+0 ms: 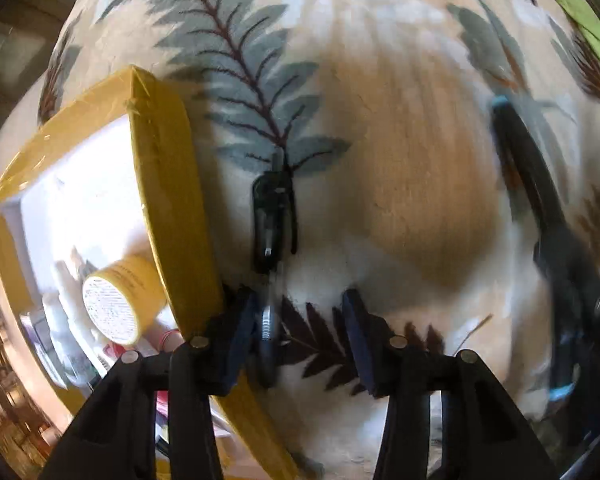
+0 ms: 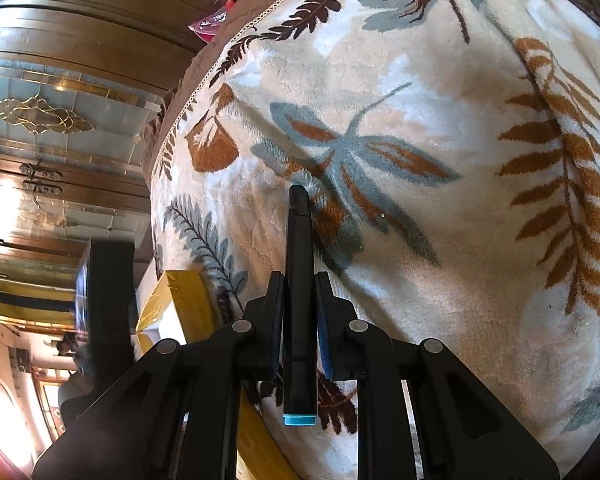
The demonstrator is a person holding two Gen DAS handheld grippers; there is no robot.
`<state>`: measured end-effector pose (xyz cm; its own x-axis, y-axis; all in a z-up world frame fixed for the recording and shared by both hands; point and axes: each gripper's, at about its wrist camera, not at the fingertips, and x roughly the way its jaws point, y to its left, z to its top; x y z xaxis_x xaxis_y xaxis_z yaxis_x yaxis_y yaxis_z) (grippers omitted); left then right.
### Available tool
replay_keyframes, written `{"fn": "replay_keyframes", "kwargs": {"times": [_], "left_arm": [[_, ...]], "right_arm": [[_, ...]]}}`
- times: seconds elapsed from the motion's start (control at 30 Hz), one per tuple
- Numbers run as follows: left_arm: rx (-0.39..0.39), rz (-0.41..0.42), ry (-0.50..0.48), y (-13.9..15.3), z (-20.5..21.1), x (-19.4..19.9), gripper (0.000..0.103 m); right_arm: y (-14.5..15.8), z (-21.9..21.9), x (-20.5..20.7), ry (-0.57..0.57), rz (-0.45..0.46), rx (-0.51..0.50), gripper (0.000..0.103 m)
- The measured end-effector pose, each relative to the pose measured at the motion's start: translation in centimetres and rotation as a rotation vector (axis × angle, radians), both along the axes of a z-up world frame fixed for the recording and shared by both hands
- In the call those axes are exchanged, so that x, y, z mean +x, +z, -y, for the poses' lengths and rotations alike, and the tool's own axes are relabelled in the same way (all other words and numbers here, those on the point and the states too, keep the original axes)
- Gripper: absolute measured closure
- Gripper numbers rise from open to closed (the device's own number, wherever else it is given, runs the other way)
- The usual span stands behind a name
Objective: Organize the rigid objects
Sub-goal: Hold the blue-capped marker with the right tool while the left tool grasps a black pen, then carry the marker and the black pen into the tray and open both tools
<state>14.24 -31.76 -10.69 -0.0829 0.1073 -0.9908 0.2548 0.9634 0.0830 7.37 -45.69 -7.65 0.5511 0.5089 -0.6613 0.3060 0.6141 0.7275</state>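
The right gripper (image 2: 298, 320) is clenched on a black marker (image 2: 299, 280) with a blue end cap, its long axis running straight out between the fingers. The yellow box (image 1: 168, 184) — already holding small items — lies to its left on the leaf-patterned blanket (image 2: 420, 200). The left gripper (image 1: 300, 340) hangs spread and unloaded, nearer the box, just short of a black clip-like object (image 1: 274, 220) directly ahead.

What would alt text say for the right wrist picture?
The right claw is shut on a black marker with a blue end, pointing out over a leaf-patterned blanket. A yellow box sits at lower left.
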Motion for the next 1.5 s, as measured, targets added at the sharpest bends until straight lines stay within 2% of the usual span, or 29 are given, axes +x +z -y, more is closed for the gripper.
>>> {"fn": "replay_keyframes", "kwargs": {"times": [0.03, 0.13, 0.17, 0.23, 0.33, 0.37, 0.4, 0.53, 0.63, 0.7, 0.77, 0.83, 0.87, 1.0, 1.07, 1.13, 1.17, 1.33, 1.5], "left_arm": [[0.003, 0.005, -0.007, 0.0, 0.0, 0.0, 0.057], [-0.010, 0.033, -0.042, 0.1, 1.2, -0.4, 0.068], [-0.026, 0.049, -0.043, 0.3, 1.2, -0.7, 0.076], [-0.089, 0.064, -0.031, 0.5, 0.6, -1.9, 0.089], [-0.193, 0.092, 0.024, 0.7, -1.3, -3.0, 0.093], [-0.247, 0.099, 0.049, 1.0, -2.1, -3.2, 0.094], [-0.350, 0.084, 0.090, 1.3, -3.2, -3.6, 0.094], [-0.587, 0.101, 0.184, 4.0, -7.8, -6.3, 0.094], [-0.715, 0.124, 0.243, 6.8, -12.3, -8.6, 0.094], [-0.785, 0.155, 0.285, 8.0, -17.4, -10.1, 0.094], [-0.802, 0.183, 0.331, 8.7, -21.4, -10.8, 0.094], [-0.812, 0.216, 0.406, 8.5, -27.4, -11.9, 0.095], [-0.822, 0.221, 0.441, 8.0, -29.1, -12.2, 0.095], [-0.865, 0.227, 0.548, 4.8, -33.7, -14.0, 0.094], [-0.880, 0.228, 0.551, 3.9, -33.6, -15.3, 0.094], [-0.848, 0.231, 0.522, 3.5, -32.8, -15.0, 0.094], [-0.840, 0.229, 0.504, 3.4, -31.3, -14.7, 0.094], [-0.745, 0.219, 0.428, 2.3, -30.3, -14.4, 0.094], [-0.728, 0.181, 0.468, 0.7, -30.4, -15.1, 0.094]], "right_arm": [[0.0, -0.1, 0.0, 0.000, 0.001, -0.004, 0.088], [0.2, -0.3, 0.0, 0.009, 0.004, -0.008, 0.088], [0.2, -0.3, 0.0, 0.011, 0.005, -0.010, 0.088], [0.3, -0.1, -0.1, 0.009, 0.010, -0.012, 0.088], [0.1, -0.1, -0.1, 0.010, 0.006, -0.011, 0.088], [0.0, -0.2, 0.0, 0.015, 0.005, -0.016, 0.088], [0.1, -0.3, 0.0, 0.019, 0.010, -0.018, 0.088], [1.5, -1.5, -0.3, 0.061, 0.078, -0.026, 0.088], [3.3, -3.9, -0.6, 0.145, 0.173, 0.010, 0.088], [5.1, -7.0, -1.0, 0.248, 0.250, 0.030, 0.088], [6.6, -10.9, -1.4, 0.374, 0.304, 0.046, 0.088], [7.1, -14.2, -1.9, 0.459, 0.313, 0.033, 0.088], [7.2, -16.1, -2.2, 0.500, 0.312, 0.016, 0.088], [6.4, -22.8, -3.0, 0.617, 0.263, -0.128, 0.088], [5.6, -24.5, -3.1, 0.634, 0.240, -0.206, 0.088], [4.9, -25.3, -3.1, 0.627, 0.216, -0.264, 0.088], [4.6, -25.1, -3.0, 0.626, 0.209, -0.268, 0.088], [3.9, -25.1, -2.3, 0.617, 0.185, -0.309, 0.088], [3.5, -25.8, -2.1, 0.625, 0.191, -0.374, 0.088]]}}
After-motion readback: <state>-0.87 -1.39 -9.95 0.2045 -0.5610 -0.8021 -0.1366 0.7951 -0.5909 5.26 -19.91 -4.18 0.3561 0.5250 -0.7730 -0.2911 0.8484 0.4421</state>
